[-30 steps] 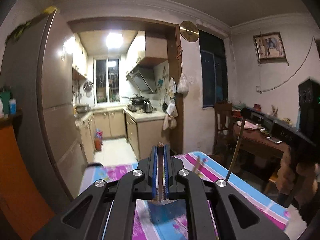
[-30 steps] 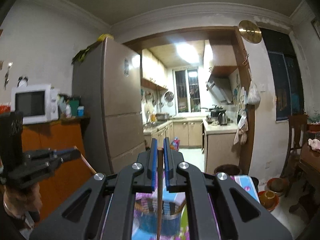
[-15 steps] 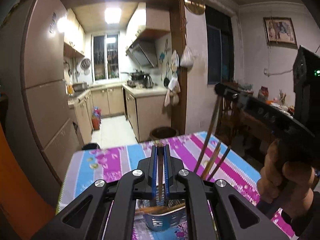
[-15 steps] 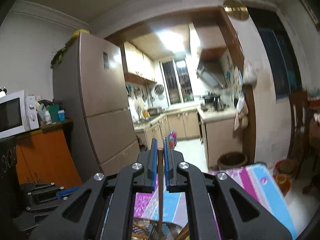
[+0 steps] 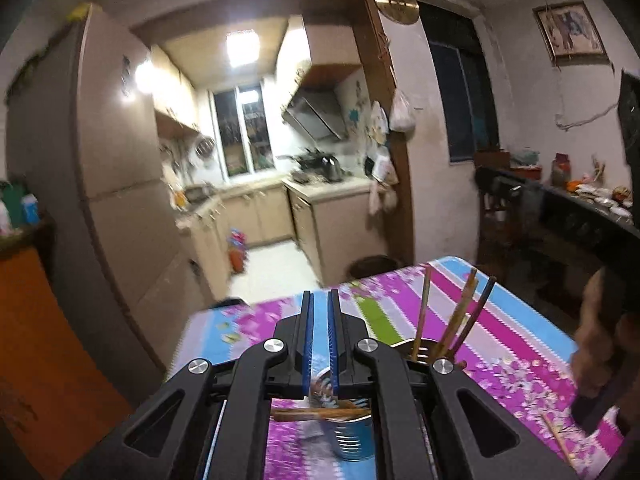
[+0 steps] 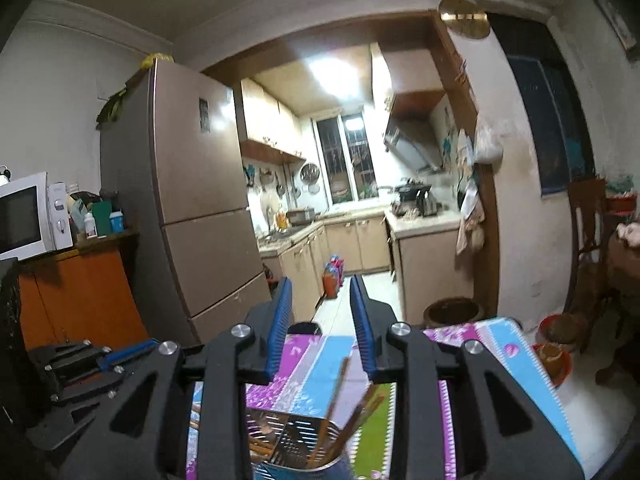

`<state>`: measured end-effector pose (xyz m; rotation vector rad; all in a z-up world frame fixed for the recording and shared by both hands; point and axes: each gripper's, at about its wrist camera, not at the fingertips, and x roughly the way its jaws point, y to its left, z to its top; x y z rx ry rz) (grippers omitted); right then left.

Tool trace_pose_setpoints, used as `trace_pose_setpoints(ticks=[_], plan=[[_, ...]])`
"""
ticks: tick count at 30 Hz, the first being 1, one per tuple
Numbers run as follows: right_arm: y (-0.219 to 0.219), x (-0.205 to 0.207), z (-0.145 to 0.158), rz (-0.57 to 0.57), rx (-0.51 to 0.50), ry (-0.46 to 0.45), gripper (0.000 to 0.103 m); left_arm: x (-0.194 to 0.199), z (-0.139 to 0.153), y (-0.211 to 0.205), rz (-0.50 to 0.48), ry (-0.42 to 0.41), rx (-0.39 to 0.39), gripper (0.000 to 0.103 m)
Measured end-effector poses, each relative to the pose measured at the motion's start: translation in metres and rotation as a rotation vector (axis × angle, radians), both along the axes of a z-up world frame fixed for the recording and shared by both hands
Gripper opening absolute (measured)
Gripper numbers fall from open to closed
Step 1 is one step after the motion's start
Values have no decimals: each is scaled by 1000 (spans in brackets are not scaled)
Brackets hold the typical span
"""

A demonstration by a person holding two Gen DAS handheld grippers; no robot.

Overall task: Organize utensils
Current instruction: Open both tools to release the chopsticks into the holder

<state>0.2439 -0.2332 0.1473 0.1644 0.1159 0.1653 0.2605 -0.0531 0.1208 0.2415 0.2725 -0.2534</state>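
A metal utensil holder (image 5: 352,436) stands on the floral tablecloth (image 5: 500,344), just under my left gripper (image 5: 320,304). Several wooden chopsticks (image 5: 460,312) stand in it, and some (image 5: 320,414) lie across its rim. The left jaws are slightly apart with nothing between them. In the right wrist view the holder (image 6: 296,444) with chopsticks (image 6: 352,412) sits below my right gripper (image 6: 320,288), which is open and empty. The left gripper also shows in the right wrist view (image 6: 120,356), low on the left.
The table's far edge faces a kitchen doorway (image 5: 272,264). A tall fridge (image 6: 200,216) and an orange cabinet (image 6: 80,296) with a microwave (image 6: 28,216) stand at the left. A dark pot (image 6: 452,312) sits on the floor, and a wooden chair (image 6: 588,240) and side table stand at the right.
Both grippers let go of the chopsticks they held; the chopsticks now stand in the holder. The right jaws have spread wide, and the left jaws have parted slightly. Both views tilted down.
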Motion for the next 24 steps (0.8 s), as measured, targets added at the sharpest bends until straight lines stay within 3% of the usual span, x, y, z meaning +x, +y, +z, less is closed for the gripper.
trace_pose_setpoints(ticks=[5, 13, 21, 24], plan=[[-9, -40, 8, -21, -56, -25, 29, -40, 8, -3, 93, -124, 92, 8], [-31, -115, -4, -45, -121, -8, 30, -110, 9, 1, 138, -227, 152, 8], [-43, -175, -41, -66, -196, 69, 35, -157, -9, 7, 145, -252, 198, 8], [-49, -197, -59, -69, -198, 112, 35, -175, -25, 14, 139, -222, 199, 23]])
